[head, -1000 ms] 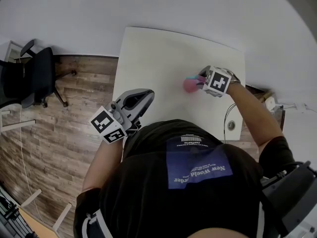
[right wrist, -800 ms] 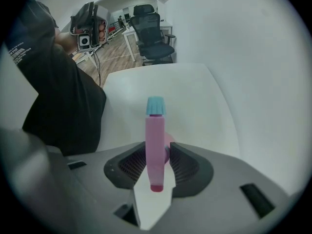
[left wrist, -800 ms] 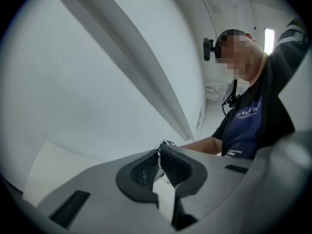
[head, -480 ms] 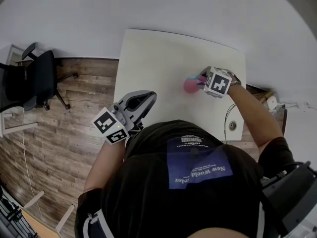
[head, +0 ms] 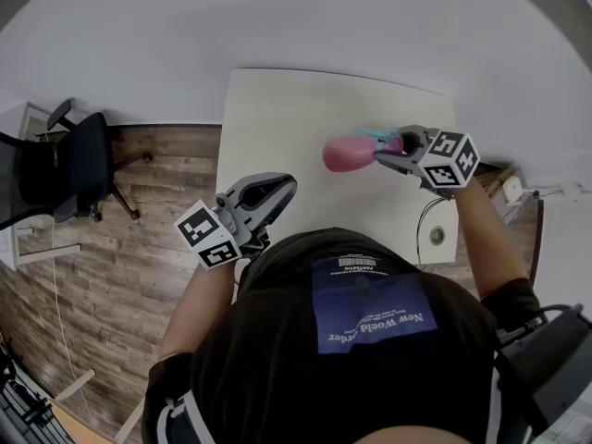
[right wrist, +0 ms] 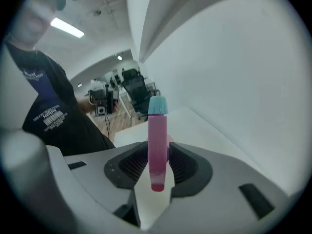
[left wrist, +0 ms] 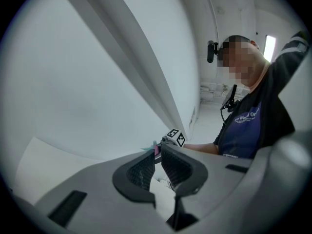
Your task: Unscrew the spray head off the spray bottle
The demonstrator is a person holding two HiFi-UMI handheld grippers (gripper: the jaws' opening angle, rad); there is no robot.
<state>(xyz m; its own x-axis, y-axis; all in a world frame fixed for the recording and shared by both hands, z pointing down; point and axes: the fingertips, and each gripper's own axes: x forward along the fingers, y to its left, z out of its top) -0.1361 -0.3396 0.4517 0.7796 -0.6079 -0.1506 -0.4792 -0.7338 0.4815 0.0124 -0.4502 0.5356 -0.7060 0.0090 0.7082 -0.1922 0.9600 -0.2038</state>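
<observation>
Tabletop open on the left and middle, taken up on the right

The white table (head: 277, 128) is bare across its left and middle, with free passage up to the wall (head: 305, 17) behind. Over its right part the right gripper (head: 393, 149), whose jaws have just been closing on the pink spray bottle (head: 344, 154), blocks the way, the bottle jutting leftward. The left gripper (head: 276, 189), jaws together, hangs at the near left edge beside the person's torso (head: 361, 340). An office chair (head: 65, 160) stands well off to the left.
</observation>
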